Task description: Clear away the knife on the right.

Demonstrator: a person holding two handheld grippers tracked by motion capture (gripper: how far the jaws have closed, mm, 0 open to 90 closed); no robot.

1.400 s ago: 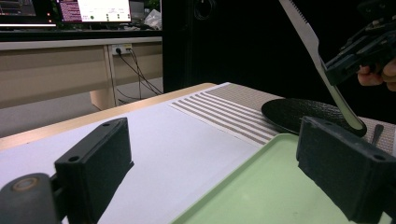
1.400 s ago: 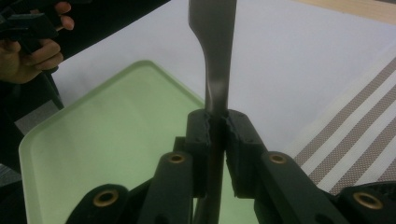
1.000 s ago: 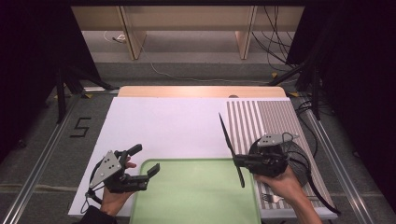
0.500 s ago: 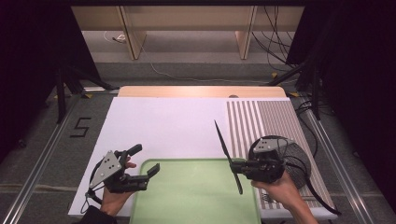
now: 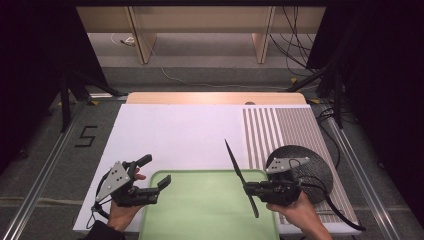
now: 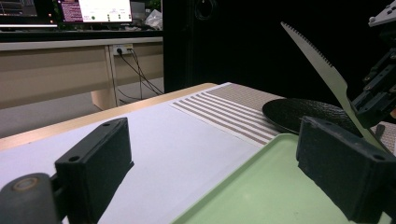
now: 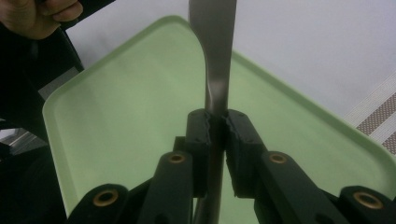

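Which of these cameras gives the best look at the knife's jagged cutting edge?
The left gripper view: there the knife stands side-on against the dark background, its teeth plain along the blade. The high view shows the knife as a thin dark sliver over the green tray. The right gripper view shows its handle clamped in the right tool.

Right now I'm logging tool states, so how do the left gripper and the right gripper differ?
The left gripper has its jaws wide apart with nothing between them; the right gripper is clamped on a knife. The left gripper sits at the green tray's left edge, the right gripper at its right edge, beside the dark plate. Both are black, hand-held, and carry a grey three-cornered plate.
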